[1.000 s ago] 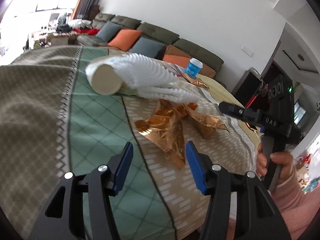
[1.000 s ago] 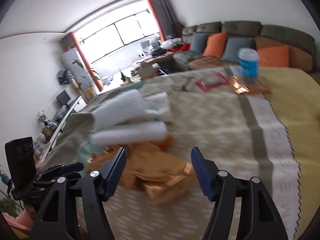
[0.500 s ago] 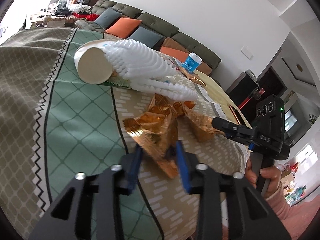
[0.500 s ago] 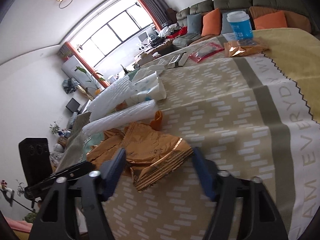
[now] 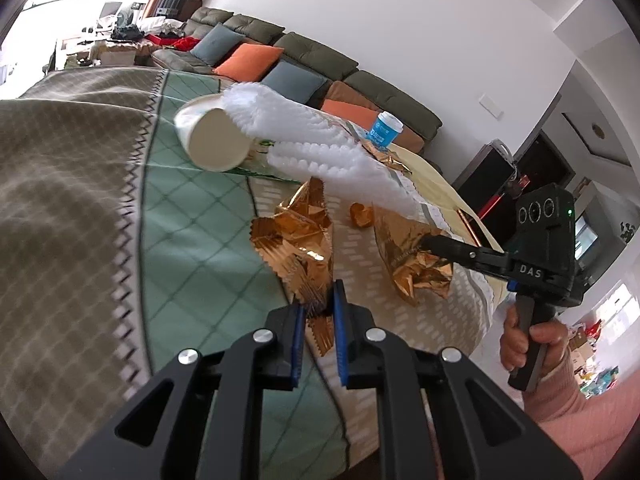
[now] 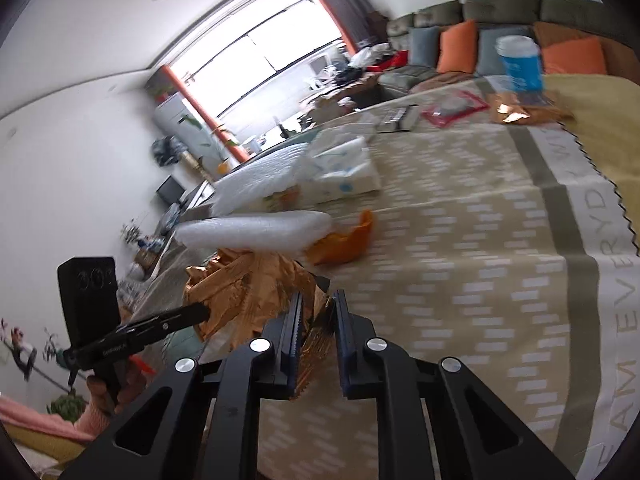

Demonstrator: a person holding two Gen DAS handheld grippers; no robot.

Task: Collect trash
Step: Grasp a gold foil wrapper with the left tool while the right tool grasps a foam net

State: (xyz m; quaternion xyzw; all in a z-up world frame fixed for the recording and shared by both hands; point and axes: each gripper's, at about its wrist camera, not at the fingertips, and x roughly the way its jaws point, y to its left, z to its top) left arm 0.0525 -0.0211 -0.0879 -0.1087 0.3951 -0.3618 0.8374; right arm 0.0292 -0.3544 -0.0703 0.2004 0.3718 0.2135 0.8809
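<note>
Two crumpled gold foil wrappers lie on the patterned tablecloth. My left gripper (image 5: 318, 306) is shut on the near edge of the left gold wrapper (image 5: 298, 236). My right gripper (image 6: 316, 312) is shut on the second gold wrapper (image 6: 256, 284), which also shows in the left wrist view (image 5: 408, 256) with the right gripper's fingers (image 5: 444, 246) on it. White foam wrap (image 5: 320, 148) and a paper cup (image 5: 216, 144) on its side lie just behind. A small orange scrap (image 6: 344, 240) lies beside the foam.
A blue-and-white cup (image 6: 518, 62) stands at the table's far end beside another gold wrapper (image 6: 520, 110) and a red packet (image 6: 456, 106). A tissue pack (image 6: 340, 172) lies mid-table. A sofa with cushions (image 5: 280, 60) is behind. The table edge is near my right hand.
Both grippers went from open to shut, each closing on a gold wrapper. Both moved in towards the wrappers over the last second.
</note>
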